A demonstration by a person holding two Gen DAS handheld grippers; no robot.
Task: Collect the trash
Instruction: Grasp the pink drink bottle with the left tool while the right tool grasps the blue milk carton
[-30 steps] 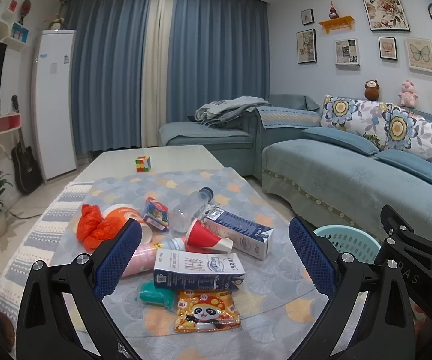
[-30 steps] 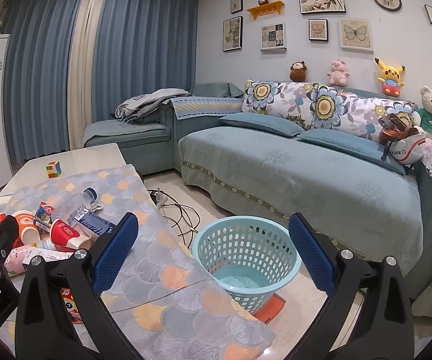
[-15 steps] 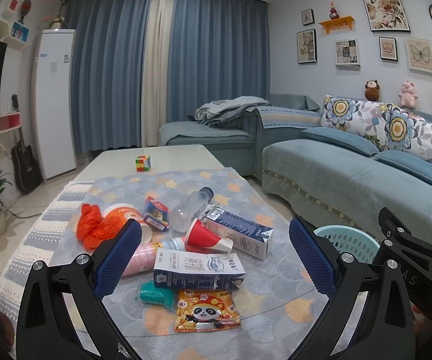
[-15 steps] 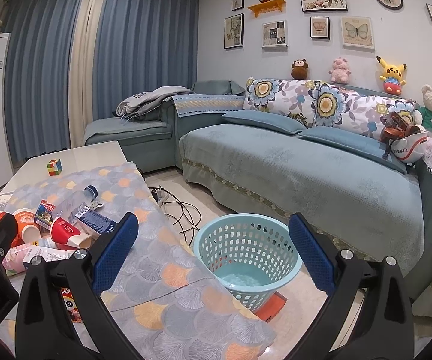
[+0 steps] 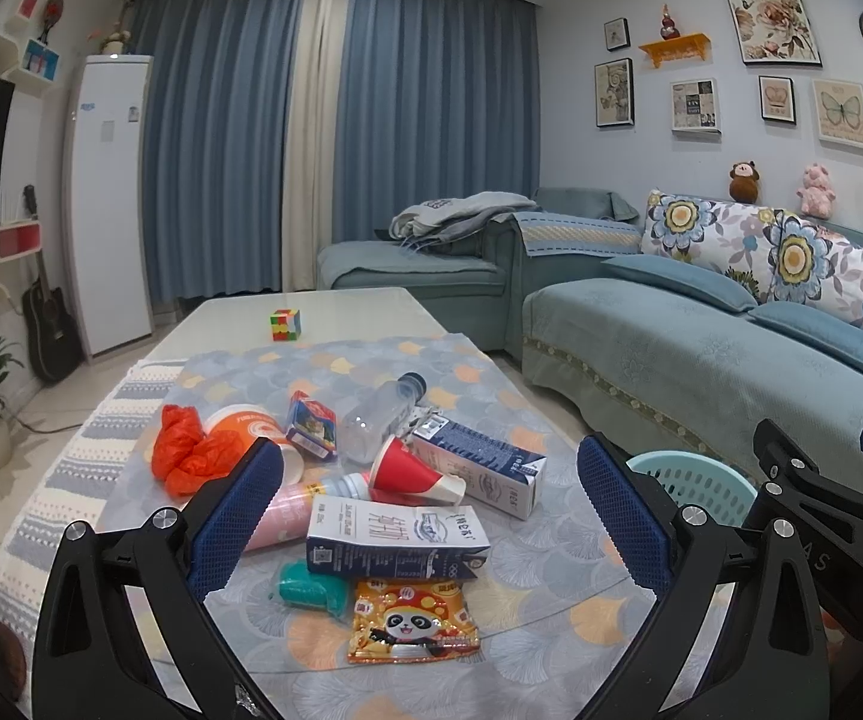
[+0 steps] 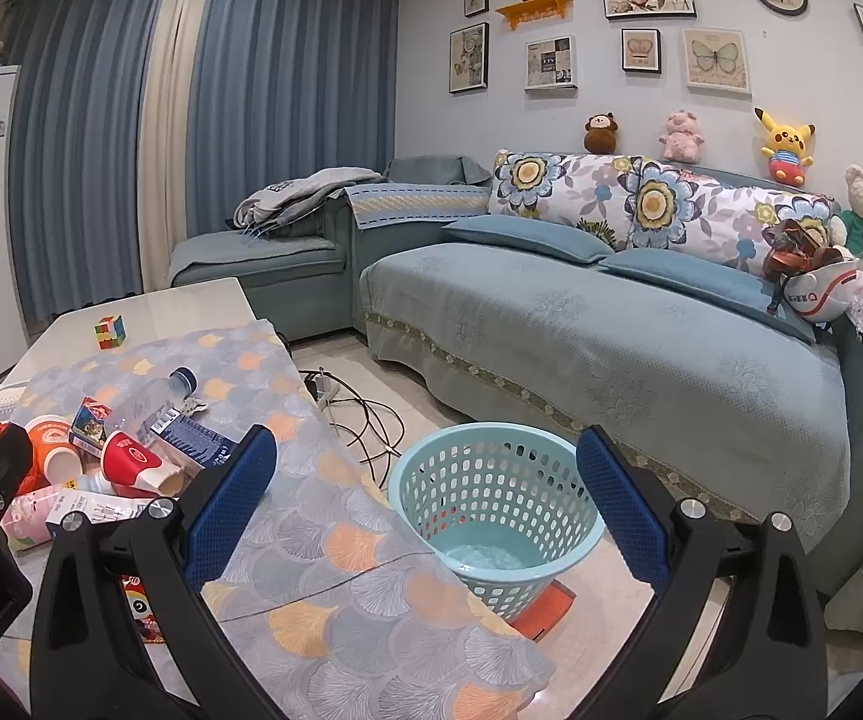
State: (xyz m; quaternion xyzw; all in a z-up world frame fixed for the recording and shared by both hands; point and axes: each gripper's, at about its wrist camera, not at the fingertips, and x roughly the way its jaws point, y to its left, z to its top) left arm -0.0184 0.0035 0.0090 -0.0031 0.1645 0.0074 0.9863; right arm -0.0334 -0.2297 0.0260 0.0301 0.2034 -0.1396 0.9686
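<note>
1. My left gripper (image 5: 428, 525) is spread wide with nothing in it, hovering over the trash pile on the table (image 5: 347, 312).
2. Closest bits: white carton (image 5: 395, 537) dead centre, panda snack bag (image 5: 412, 621) at 6 o'clock, red cup (image 5: 410, 474) at 12.
3. Right gripper (image 6: 425, 504) is gaping too, empty, with the basket (image 6: 494, 510) on the floor between its fingers.

A low pale coffee table (image 5: 239, 318) draped with a grey-and-orange fan-patterned cloth (image 5: 371, 366) holds a heap of litter: two blue-and-white cartons (image 5: 395, 537), a clear plastic bottle (image 5: 377, 417), a red paper cup (image 5: 410, 474) and a panda snack packet (image 5: 410, 621). A colourful puzzle cube (image 5: 285, 324) sits apart on bare tabletop.
</note>
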